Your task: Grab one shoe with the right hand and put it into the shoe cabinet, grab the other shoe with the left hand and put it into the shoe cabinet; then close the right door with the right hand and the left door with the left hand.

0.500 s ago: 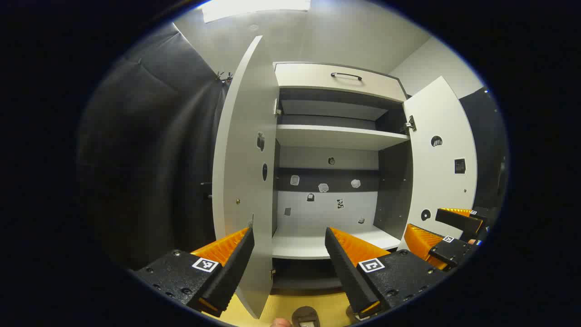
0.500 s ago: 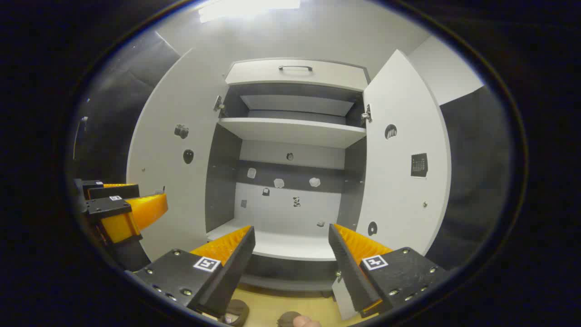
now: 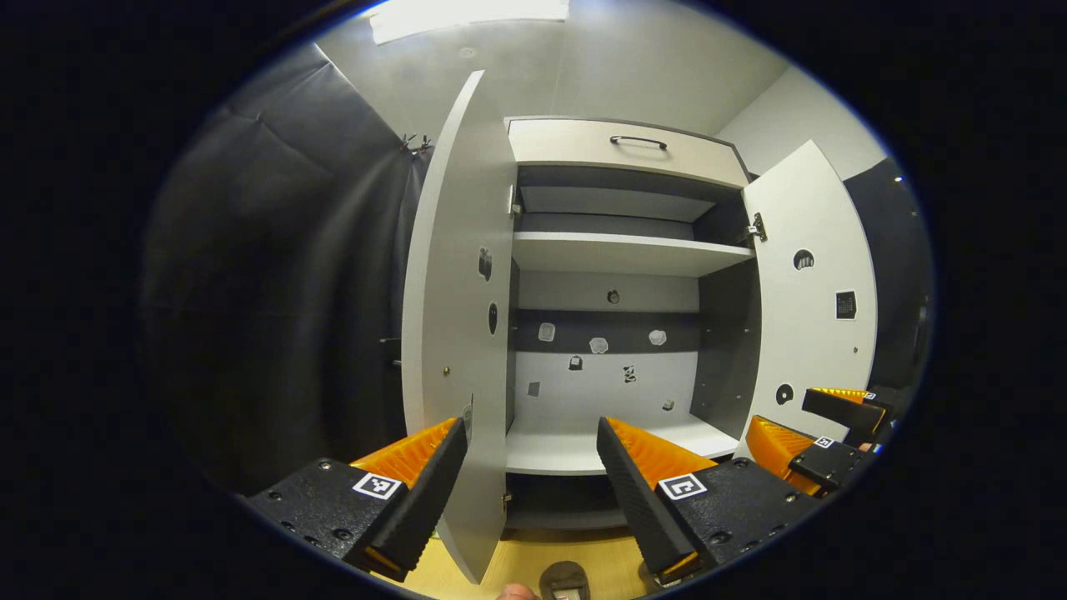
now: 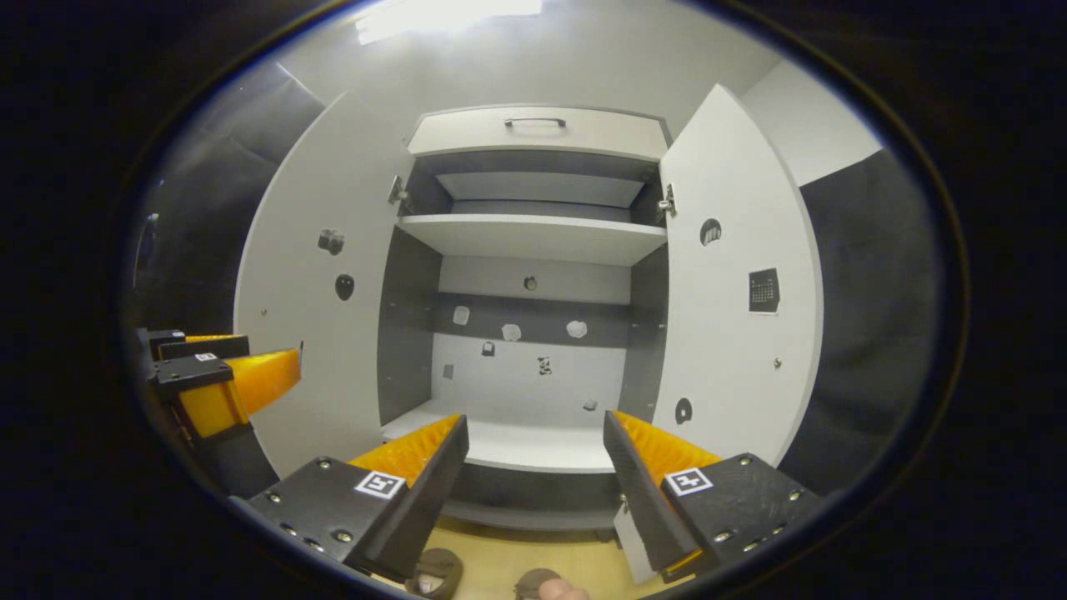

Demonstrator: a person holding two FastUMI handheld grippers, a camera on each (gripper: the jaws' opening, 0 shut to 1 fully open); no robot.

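Note:
The white shoe cabinet [image 3: 621, 250] stands open in front of me, its lower shelf [image 3: 575, 454] bare. In the left gripper view my left gripper [image 3: 530, 422] is open and empty, level with that shelf, beside the left door [image 3: 454, 317]. The right gripper [image 3: 781, 410] hangs open near the right door [image 3: 821, 292]. Two brown shoes [image 3: 563, 579] [image 3: 646, 575] lie on the wooden floor below. In the right gripper view my right gripper [image 4: 534, 416] is open before the shelf [image 4: 517, 446]. Both shoes [image 4: 438, 571] [image 4: 533, 583] peek out beneath it, and the left gripper [image 4: 271, 350] is at far left.
A drawer with a dark handle [image 3: 638, 142] tops the cabinet, and an upper shelf [image 3: 625, 250] sits below it. Black cloth [image 3: 275, 292] hangs left of the cabinet. Both doors [image 4: 308, 292] [image 4: 733, 292] swing wide open. A bit of a person shows by the shoes [image 4: 557, 590].
Both views have shifted only slightly: the cabinet sits a little further right in the left gripper view and a little higher in the right gripper view. Both grippers stay open.

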